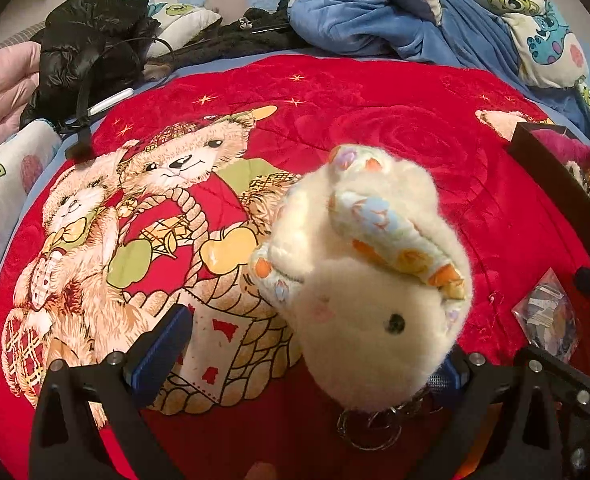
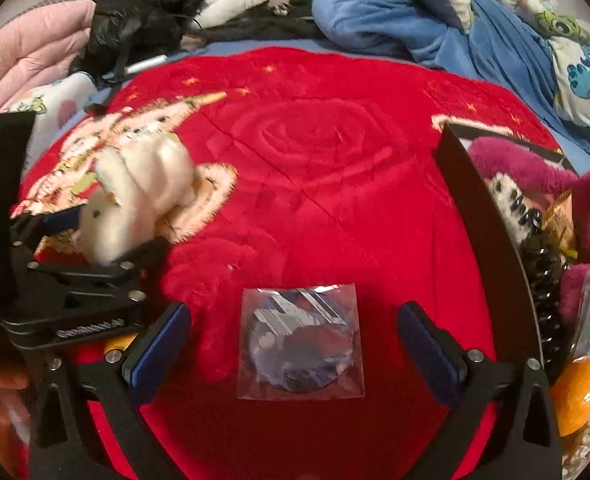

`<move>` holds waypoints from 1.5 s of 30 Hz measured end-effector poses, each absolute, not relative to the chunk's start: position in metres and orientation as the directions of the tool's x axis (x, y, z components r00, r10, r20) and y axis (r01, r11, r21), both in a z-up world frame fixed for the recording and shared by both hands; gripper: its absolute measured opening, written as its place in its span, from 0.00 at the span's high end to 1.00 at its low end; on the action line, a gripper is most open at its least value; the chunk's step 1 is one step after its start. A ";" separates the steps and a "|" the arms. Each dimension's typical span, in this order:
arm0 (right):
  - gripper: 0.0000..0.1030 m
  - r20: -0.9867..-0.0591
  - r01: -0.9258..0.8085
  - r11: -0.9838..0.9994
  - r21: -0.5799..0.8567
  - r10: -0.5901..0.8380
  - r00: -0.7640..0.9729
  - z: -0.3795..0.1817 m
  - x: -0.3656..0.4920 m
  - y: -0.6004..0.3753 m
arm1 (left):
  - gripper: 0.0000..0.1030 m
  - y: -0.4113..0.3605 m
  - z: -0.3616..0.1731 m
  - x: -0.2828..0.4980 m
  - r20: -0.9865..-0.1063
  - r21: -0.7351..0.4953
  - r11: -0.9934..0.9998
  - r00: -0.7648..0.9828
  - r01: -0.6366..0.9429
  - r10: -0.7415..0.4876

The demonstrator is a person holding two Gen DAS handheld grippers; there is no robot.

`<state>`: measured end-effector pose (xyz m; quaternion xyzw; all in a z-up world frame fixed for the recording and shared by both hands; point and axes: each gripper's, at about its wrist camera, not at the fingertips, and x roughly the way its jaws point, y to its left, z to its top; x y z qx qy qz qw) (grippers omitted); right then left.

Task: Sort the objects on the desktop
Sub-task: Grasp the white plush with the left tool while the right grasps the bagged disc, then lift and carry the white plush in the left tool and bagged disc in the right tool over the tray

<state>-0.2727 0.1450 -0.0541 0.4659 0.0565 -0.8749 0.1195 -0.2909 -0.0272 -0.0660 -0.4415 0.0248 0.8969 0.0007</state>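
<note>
You are working over a red plush blanket [image 2: 315,168] printed with teddy bears, spread on a bed cluttered with blue bedding and a black jacket [image 1: 91,40] at the far edge. Your left gripper [image 1: 307,344] stands with its jaws apart, and the cream plush rabbit keychain [image 1: 371,280] sits against the right-hand pad with a clear gap to the left pad; whether it is truly pinched you cannot tell from either view, though it appears lifted off the blanket, its metal rings hanging below. Your right gripper [image 2: 295,348] is spread wide and holds nothing. Directly between and just ahead of its pads lies a clear square packet with a dark round disc inside [image 2: 301,344], flat on the blanket, centred on the jaw line. So the right hand is plainly the nearer one for it. The black box [image 2: 491,216], already holding a pink plush and a chain, stands to the right of that gripper, near, with an orange [image 2: 581,392] beside it.
</note>
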 end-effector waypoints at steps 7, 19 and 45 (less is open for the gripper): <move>0.00 -0.829 0.239 -0.971 -0.008 -0.127 -0.545 -0.065 -0.274 0.149 | 0.00 -0.026 -0.067 -0.292 -0.794 0.057 -0.998 -0.608 -0.022 -0.032; 0.00 -0.820 0.235 -0.972 -0.016 -0.122 -0.559 -0.067 -0.273 0.148 | 0.00 -0.026 -0.068 -0.293 -0.796 0.065 -0.998 -0.604 -0.023 -0.038; 0.44 -0.793 0.213 -0.977 -0.021 -0.113 -0.599 -0.060 -0.263 0.146 | 0.61 0.000 -0.056 -0.274 -0.744 0.104 -0.987 -0.668 -0.124 0.006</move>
